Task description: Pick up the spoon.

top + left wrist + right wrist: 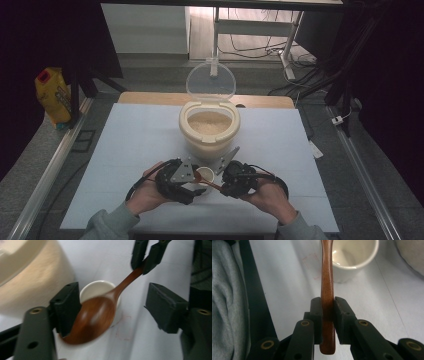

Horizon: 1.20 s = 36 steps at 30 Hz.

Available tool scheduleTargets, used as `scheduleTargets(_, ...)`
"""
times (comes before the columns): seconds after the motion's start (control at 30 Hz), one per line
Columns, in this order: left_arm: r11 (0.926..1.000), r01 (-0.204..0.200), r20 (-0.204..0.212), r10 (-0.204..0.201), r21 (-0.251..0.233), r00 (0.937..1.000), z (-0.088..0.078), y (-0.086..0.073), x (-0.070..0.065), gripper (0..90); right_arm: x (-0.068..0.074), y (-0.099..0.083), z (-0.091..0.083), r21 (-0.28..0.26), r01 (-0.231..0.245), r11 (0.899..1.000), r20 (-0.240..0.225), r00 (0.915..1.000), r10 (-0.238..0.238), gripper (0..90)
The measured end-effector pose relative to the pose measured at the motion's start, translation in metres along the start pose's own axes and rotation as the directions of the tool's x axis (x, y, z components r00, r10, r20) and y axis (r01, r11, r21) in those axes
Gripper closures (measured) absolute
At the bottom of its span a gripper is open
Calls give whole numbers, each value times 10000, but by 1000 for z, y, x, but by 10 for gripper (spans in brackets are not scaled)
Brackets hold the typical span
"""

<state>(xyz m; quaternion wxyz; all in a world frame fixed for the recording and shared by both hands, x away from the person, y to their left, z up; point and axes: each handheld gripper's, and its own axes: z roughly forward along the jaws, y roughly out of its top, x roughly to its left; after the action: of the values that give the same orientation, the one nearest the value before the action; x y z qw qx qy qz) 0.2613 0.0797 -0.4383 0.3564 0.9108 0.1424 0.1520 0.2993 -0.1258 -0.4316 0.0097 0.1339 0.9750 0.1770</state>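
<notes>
A small white cup (pixel 205 175) stands on the pale blue mat just in front of the cream rice container (pixel 210 127). My left gripper (pixel 199 184) is open and straddles the cup (pixel 100 288); its left pad (pixel 66 307) sits next to the cup's wall and its right pad (pixel 165 306) stands well clear. My right gripper (pixel 223 186) is shut on the handle of a brown wooden spoon (pixel 327 285). The spoon's bowl (pixel 92 320) hovers at the cup's rim, between the left jaws. Whether the spoon carries anything I cannot tell.
The rice container (pixel 30 285) is full of rice and its clear lid (pixel 210 80) stands open at the back. A yellow bottle (pixel 52 95) sits off the table at the far left. A grey sleeve (pixel 227 302) lies close beside the right gripper.
</notes>
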Motion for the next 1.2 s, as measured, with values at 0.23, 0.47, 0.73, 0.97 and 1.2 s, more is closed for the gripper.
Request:
scheduleTargets(0.23,9926,-934,538,894,778,9945,14,7,-5,435,6,6,0,-70,381,9993,-82,9992,-381,776)
scheduleTargets(0.47,9830,-1482,723,1409,1080,9874,19,8,-8,553,11,10,-3,-249,969,9950,-117,9952,-972,776)
scheduleTargets(0.73,9684,-2073,976,1949,1384,9759,20,4,-10,712,18,11,-7,-175,1126,9935,-54,9936,-1127,774)
scheduleTargets(0.97,9572,-2449,1325,2256,1543,9652,19,3,-11,807,15,11,-12,-1272,1684,9775,269,9857,-1663,754)
scheduleTargets(1.2,9775,-1600,698,1516,1378,9860,13,-3,2,807,5,3,-25,-2760,349,9605,654,9977,-175,549)
